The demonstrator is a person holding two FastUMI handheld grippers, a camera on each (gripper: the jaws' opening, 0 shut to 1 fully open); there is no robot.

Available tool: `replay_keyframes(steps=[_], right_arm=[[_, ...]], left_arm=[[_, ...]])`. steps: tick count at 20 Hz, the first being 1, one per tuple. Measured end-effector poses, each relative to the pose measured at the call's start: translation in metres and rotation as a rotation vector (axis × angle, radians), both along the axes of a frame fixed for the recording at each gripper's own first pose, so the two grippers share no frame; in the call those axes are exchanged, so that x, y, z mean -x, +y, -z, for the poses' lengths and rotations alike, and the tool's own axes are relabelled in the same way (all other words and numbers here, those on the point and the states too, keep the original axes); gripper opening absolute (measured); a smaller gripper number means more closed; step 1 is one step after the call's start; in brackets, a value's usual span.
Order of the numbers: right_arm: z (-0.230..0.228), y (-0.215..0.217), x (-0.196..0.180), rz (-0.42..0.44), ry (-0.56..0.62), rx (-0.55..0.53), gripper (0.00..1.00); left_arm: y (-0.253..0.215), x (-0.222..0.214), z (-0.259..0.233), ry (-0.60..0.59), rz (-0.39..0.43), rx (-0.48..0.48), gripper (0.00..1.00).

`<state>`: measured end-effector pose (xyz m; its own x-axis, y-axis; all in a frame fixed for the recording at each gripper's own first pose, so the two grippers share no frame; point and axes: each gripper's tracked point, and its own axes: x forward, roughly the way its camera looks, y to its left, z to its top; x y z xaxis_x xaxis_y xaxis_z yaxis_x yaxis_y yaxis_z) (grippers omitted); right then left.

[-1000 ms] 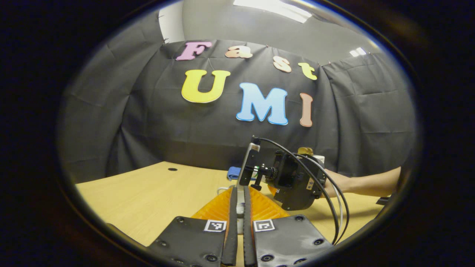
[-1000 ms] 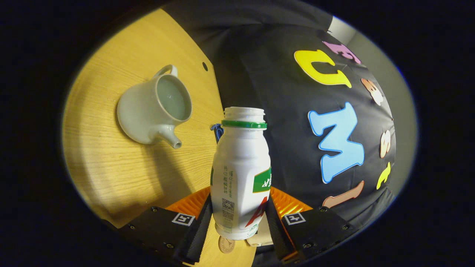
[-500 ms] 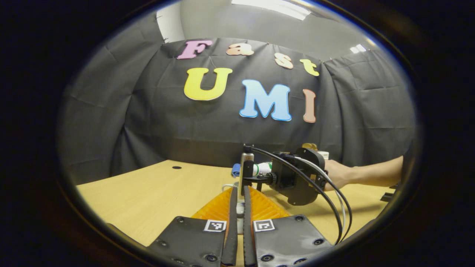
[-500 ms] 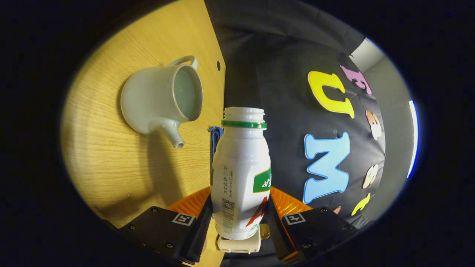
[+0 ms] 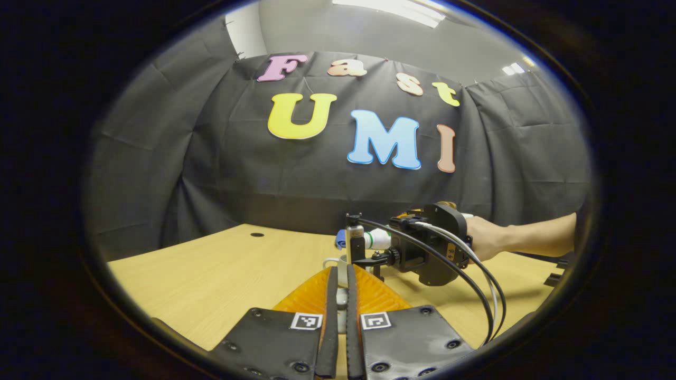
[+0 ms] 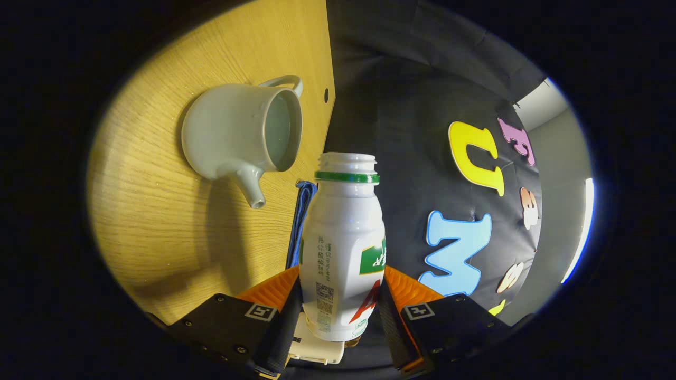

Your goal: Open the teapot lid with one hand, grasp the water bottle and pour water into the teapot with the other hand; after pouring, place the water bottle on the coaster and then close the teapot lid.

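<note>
In the right gripper view we see our right gripper [image 6: 340, 311] clenched on the white plastic water bottle with a green neck ring [image 6: 342, 248], both fingers pressing its sides, its uncapped mouth pointing forward. The lidless pale ceramic teapot [image 6: 240, 134] stands on the light wooden table [image 6: 153, 221], a blue coaster [image 6: 300, 211] just beside the bottle. In the left gripper view our left gripper [image 5: 340, 295] has its 2 fingers almost together around a small pale piece; we cannot tell what it is.
</note>
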<state>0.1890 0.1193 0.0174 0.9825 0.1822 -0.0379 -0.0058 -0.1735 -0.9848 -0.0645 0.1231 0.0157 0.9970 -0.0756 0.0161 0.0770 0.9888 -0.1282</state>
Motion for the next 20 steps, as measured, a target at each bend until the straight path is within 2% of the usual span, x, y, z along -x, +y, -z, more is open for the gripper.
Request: replay_keyframes(steps=[20], right_arm=[[-0.032,0.008,-0.003,-0.055,-0.102,0.137,0.72]], left_arm=[[0.003,0.002,0.003,0.011,-0.013,-0.023,0.13]])
